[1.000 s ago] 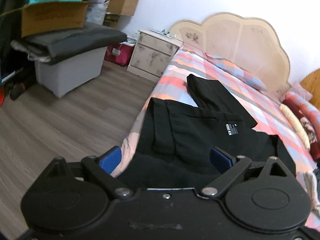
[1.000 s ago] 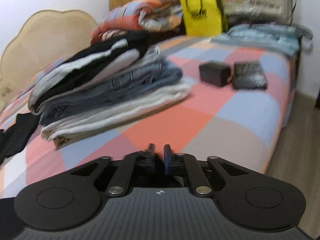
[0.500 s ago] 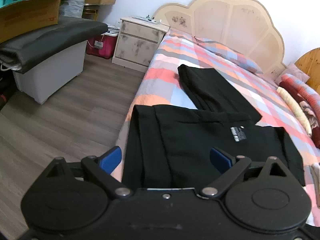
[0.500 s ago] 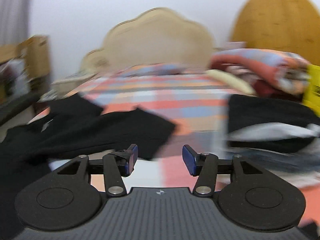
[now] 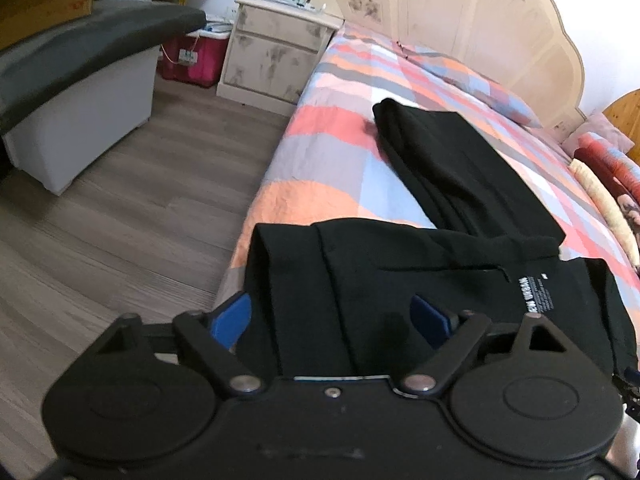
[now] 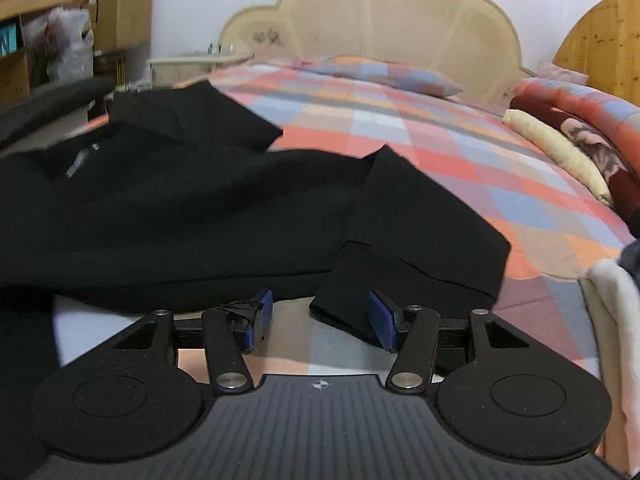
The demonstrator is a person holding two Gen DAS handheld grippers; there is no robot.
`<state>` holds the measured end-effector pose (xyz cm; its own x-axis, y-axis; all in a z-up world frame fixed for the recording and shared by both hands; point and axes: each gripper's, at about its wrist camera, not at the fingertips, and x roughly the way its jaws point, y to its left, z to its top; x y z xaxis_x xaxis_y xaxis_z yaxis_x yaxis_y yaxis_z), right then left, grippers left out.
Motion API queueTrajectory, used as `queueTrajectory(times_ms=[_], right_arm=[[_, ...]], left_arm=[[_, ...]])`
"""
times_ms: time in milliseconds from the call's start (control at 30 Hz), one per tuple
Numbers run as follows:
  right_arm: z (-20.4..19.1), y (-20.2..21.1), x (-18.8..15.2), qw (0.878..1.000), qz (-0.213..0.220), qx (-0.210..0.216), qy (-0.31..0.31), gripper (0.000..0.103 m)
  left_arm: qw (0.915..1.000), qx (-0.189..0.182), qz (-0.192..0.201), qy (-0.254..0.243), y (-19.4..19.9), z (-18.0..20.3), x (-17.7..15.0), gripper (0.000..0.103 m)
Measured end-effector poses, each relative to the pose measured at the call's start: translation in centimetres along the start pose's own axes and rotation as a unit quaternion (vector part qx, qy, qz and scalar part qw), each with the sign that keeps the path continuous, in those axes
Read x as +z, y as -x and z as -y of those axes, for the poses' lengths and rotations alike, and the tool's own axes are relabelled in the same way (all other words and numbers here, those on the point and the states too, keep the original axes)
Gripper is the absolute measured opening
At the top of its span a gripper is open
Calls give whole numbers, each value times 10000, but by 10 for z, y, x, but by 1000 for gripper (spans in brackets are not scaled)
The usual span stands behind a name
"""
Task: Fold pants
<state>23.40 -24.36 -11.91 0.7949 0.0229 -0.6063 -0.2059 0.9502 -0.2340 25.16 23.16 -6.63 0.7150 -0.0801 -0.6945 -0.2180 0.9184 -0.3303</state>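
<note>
While I am holding both tools over the bed, my left gripper (image 5: 332,318) is hovering with its blue-padded fingers spread wide above the waistband end of the black fabric pants (image 5: 420,280), gripping nothing. These pants are lying across the checked orange, pink and blue quilt (image 5: 344,148) near the mattress edge, one leg stretching away toward the cream scalloped headboard (image 5: 480,20) and a small white label (image 5: 538,294) showing on the cloth. Seen from the right wrist, my right gripper (image 6: 320,320) is also standing open and empty, its blue pads flanking the near corner of a folded-over leg cuff (image 6: 408,264); whether the right pad is touching the cloth I cannot tell. Rolled blankets in red and cream (image 6: 568,136) are lying along the far side of the bed. Beside the bed, a pale worn nightstand (image 5: 276,64) is standing on the grey wood-plank floor (image 5: 132,216), with a grey storage box (image 5: 84,108) nearer to me
</note>
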Motion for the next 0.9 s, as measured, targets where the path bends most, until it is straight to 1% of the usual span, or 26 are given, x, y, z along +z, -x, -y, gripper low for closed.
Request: queueTrajectory(times_ms=[33,67,100,133,167,200,233,267,300,333,433,533,600,700,833,900], right_arm=[[1,-7,0,10000,-45,-28,-9,89],[4,-9,-1,10000,-62,-5,-63,87],[7,-10,-2,9999,-75,54,-139,86],[11,-9,-2,9997,-91,76,-231,73],[12,-10,-1,9996,-117,-12,-249,37],[15,-8,0,9996,-145,-89,-211,27],[17,-5,0,9996,-139,-84,-220,13],[20,-1,2,9995,-131,-109,-264,7],[23,5,5,9993,-87,-210,-283,6],[25,9,9,9991,-8,-331,-252,5],[42,39,28,9960,363,-794,-190,4],[70,79,50,9886,740,-1283,-269,4],[90,107,63,9813,977,-1631,-285,4],[120,149,82,9674,1239,-2195,-242,4],[157,185,100,9485,1388,-2839,-217,4],[170,192,110,9392,1431,-3110,-276,4]], left_arm=[[10000,-17,-40,-30,-4,0,1,74],[10000,-4,-31,-90,-7,3,1,70],[9998,91,7,-180,-8,6,2,62],[9992,266,57,-302,-9,8,2,44],[9986,353,66,-389,-11,10,3,41],[9986,349,62,-403,-12,10,5,37],[9988,310,80,-375,-11,11,6,27],[9989,263,88,-379,-10,13,6,23],[9987,261,137,-423,-7,16,6,20],[9977,334,257,-524,-3,21,6,19],[9945,432,585,-747,14,34,9,17],[9934,444,842,-645,34,38,16,17],[9924,489,984,-547,45,39,21,17],[9920,492,1092,-397,56,39,25,17],[9917,526,1147,-238,65,37,26,17],[9916,545,1164,-101,65,35,27,16]])
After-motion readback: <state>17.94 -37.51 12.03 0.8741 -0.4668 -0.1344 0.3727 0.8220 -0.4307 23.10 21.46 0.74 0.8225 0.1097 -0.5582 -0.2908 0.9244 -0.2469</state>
